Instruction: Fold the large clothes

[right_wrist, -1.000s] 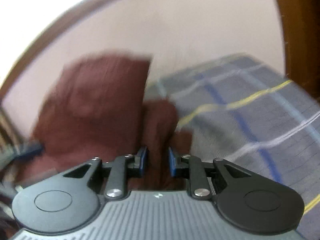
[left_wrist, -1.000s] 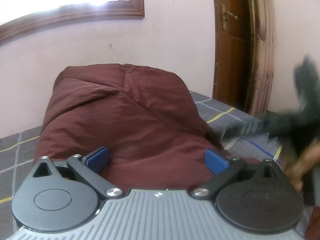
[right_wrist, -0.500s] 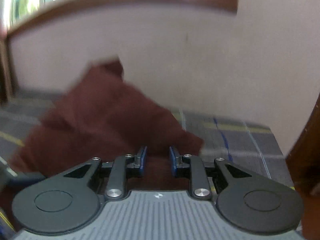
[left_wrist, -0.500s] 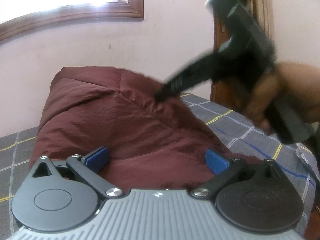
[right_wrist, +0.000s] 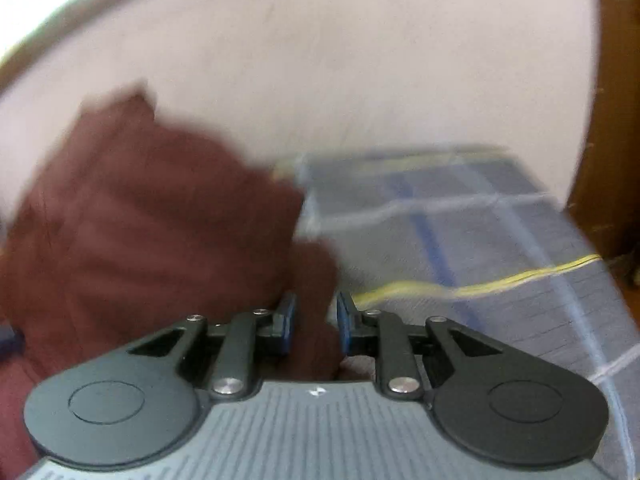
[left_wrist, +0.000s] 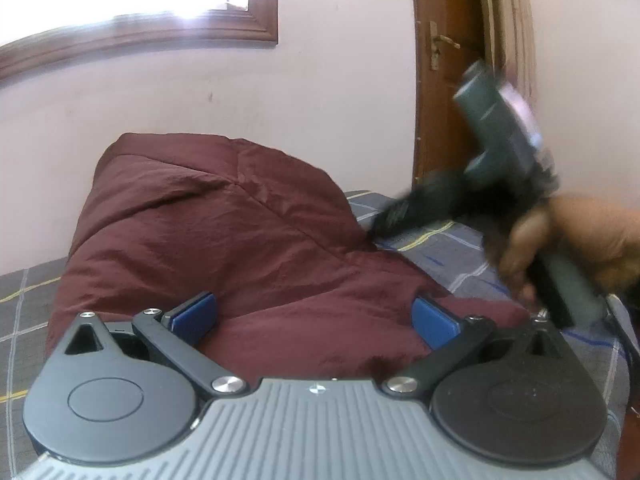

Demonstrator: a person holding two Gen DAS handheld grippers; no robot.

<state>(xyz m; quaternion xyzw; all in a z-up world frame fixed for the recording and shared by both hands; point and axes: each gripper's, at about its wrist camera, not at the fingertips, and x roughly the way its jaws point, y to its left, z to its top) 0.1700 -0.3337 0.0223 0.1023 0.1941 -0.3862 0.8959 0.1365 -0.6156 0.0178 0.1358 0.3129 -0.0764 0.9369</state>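
Observation:
A large maroon garment [left_wrist: 224, 232] lies bunched on a grey checked bed [left_wrist: 452, 248]. My left gripper [left_wrist: 314, 318] is open, its blue pads wide apart over the garment's near part, holding nothing. In the left wrist view my right gripper [left_wrist: 384, 220] shows blurred at the right, held by a hand, its tip at the garment's right edge. In the right wrist view the right gripper [right_wrist: 313, 322] is shut on a fold of the maroon garment [right_wrist: 152, 216], which is blurred.
A pink wall stands behind the bed. A wooden window frame [left_wrist: 140, 36] is at upper left. A wooden door [left_wrist: 444, 72] with a handle stands at the right. The checked bed cover [right_wrist: 480, 240] stretches right of the garment.
The right gripper, shut on the garment fold, swung up over the garment and has come back down to its right edge. The left gripper has stayed open in place.

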